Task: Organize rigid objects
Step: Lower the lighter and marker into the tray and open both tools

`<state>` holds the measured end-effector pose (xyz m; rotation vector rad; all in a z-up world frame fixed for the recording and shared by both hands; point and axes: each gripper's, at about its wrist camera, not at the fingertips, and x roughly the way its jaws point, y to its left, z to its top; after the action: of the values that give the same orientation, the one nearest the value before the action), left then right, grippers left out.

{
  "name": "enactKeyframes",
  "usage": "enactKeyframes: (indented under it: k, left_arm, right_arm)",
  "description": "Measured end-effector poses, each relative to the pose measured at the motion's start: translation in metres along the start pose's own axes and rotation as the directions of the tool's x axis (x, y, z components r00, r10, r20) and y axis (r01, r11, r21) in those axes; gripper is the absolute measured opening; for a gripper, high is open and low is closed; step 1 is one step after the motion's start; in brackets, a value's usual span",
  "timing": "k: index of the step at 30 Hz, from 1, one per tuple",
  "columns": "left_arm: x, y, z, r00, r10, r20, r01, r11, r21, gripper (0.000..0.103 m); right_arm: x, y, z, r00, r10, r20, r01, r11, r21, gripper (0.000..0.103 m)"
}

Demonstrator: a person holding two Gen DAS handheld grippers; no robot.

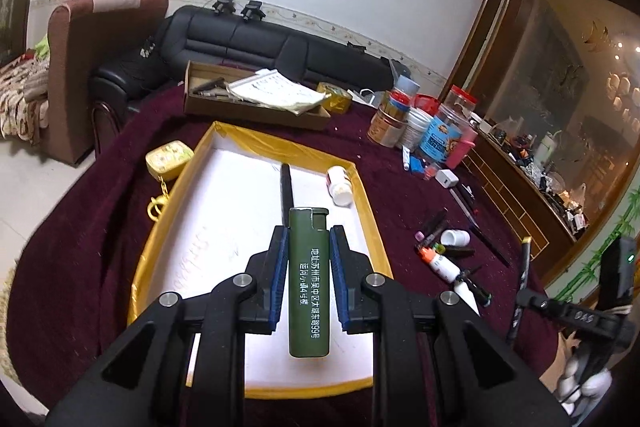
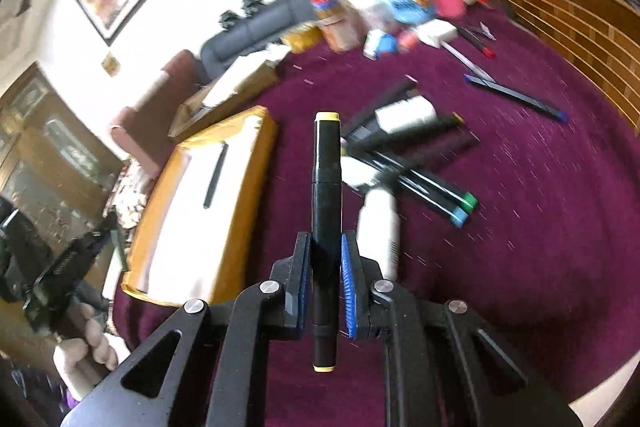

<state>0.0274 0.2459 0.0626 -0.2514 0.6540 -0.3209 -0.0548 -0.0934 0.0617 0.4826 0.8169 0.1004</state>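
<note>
My left gripper (image 1: 309, 233) is shut on a green lighter (image 1: 309, 279) with white lettering, held above the white-floored, yellow-rimmed tray (image 1: 224, 141). In that tray lie a black pen (image 1: 286, 187) and a small white bottle (image 1: 340, 185). In the right wrist view my right gripper (image 2: 325, 241) is shut on a black marker (image 2: 326, 219) with yellow end caps, lifted over the maroon cloth. Beyond it lies a pile of markers (image 2: 424, 183) and a white bottle (image 2: 378, 227). The tray (image 2: 240, 195) shows to the left there.
A yellow keychain case (image 1: 167, 155) sits left of the tray. A cardboard box (image 1: 248, 99) with papers stands behind it. Jars and cans (image 1: 424, 119) crowd the back right. Loose markers and small bottles (image 1: 452, 255) lie right of the tray. A wooden cabinet (image 1: 520, 187) borders the table.
</note>
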Motion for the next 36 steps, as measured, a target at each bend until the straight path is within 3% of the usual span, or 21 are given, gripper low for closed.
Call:
enactKeyframes:
  k: [6,14,20,27,36]
  left_arm:
    - [0.014,-0.001,0.026,1.0,0.022,0.009,-0.022,0.999,0.037,0.018]
    - [0.07,0.006,0.051,0.995,0.068,-0.077,-0.063,0.995,0.072,0.018]
    - [0.127,0.023,0.065,0.977,0.093,-0.19,-0.088,0.996,0.033,0.018]
    - [0.179,0.039,0.07,0.952,0.143,-0.272,-0.148,0.989,0.004,0.018]
    - [0.212,0.037,0.066,0.93,0.192,-0.315,-0.188,0.981,0.043,0.018]
  right_arm:
    - [0.028,0.047,0.029,0.991,0.119,-0.054,-0.123,0.99,-0.066,0.013]
    - [0.109,0.101,0.045,0.972,0.15,-0.181,-0.175,0.976,-0.132,0.013]
    - [0.177,0.127,0.061,0.963,0.086,-0.255,-0.134,0.975,-0.175,0.013]
    - [0.241,0.135,0.079,0.95,0.021,-0.311,-0.081,0.98,-0.18,0.013]
    - [0.277,0.128,0.09,0.946,-0.027,-0.322,-0.026,0.987,-0.161,0.013]
